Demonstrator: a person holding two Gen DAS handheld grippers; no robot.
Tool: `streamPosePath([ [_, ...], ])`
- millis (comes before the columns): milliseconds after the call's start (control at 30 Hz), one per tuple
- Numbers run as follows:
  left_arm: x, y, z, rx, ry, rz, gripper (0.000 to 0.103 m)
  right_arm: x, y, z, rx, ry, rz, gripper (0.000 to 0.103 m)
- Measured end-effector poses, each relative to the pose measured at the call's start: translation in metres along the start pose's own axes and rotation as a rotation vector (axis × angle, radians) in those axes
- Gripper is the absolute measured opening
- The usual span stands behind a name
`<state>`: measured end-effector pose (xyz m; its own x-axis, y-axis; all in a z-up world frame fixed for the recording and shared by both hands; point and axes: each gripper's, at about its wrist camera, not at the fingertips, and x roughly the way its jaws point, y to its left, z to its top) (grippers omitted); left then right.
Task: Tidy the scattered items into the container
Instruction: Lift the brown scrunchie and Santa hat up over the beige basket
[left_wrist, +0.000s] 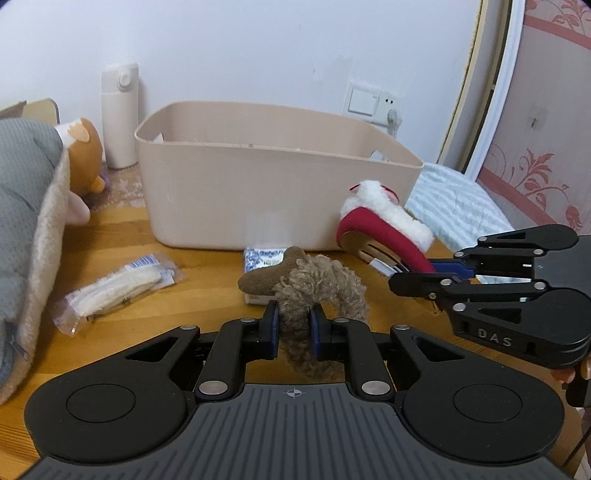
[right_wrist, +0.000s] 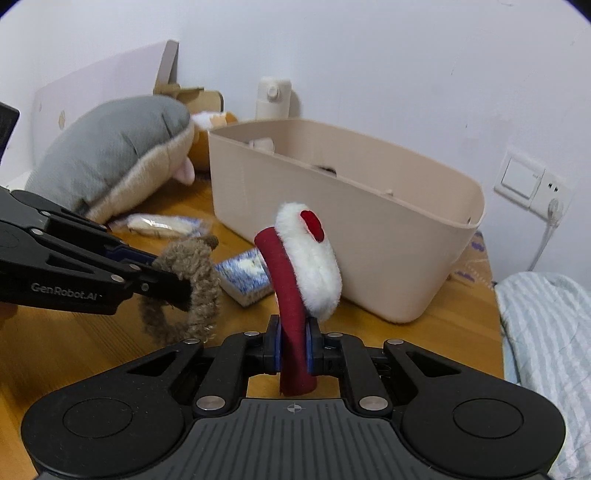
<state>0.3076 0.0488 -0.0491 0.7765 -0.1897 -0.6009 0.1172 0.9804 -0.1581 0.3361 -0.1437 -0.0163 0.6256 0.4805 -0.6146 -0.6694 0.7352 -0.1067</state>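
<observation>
While left hand-held gripper (left_wrist: 293, 334) clamps brown headband (left_wrist: 314, 291), right hand-held gripper (right_wrist: 293, 343) clamps red headband (right_wrist: 295, 291) before bin (right_wrist: 369, 236).

The curly headband (left_wrist: 321, 284) is showing tan-brown, the other headband (right_wrist: 295, 280) dark red with white fluff. The container (left_wrist: 258, 192) is looking pale beige, the packet (right_wrist: 243, 277) wearing blue-and-white print.

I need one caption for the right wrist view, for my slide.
Right gripper holds a red-and-white plush headband before the beige plastic container.
</observation>
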Motion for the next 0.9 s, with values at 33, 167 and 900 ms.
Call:
streamPosePath([
  [33, -0.003, 0.0, 0.001, 0.001, -0.006, 0.001, 0.016, -0.003, 0.0, 0.001, -0.001, -0.005, 0.001, 0.011],
  [167, -0.015, -0.002, 0.005, 0.011, -0.036, 0.003, 0.016, -0.017, -0.001, 0.005, 0.005, -0.03, -0.01, 0.011],
  [900, -0.058, -0.009, 0.053, 0.056, -0.18, 0.045, 0.016, -0.068, -0.032, 0.041, 0.142, -0.172, -0.03, 0.011],
])
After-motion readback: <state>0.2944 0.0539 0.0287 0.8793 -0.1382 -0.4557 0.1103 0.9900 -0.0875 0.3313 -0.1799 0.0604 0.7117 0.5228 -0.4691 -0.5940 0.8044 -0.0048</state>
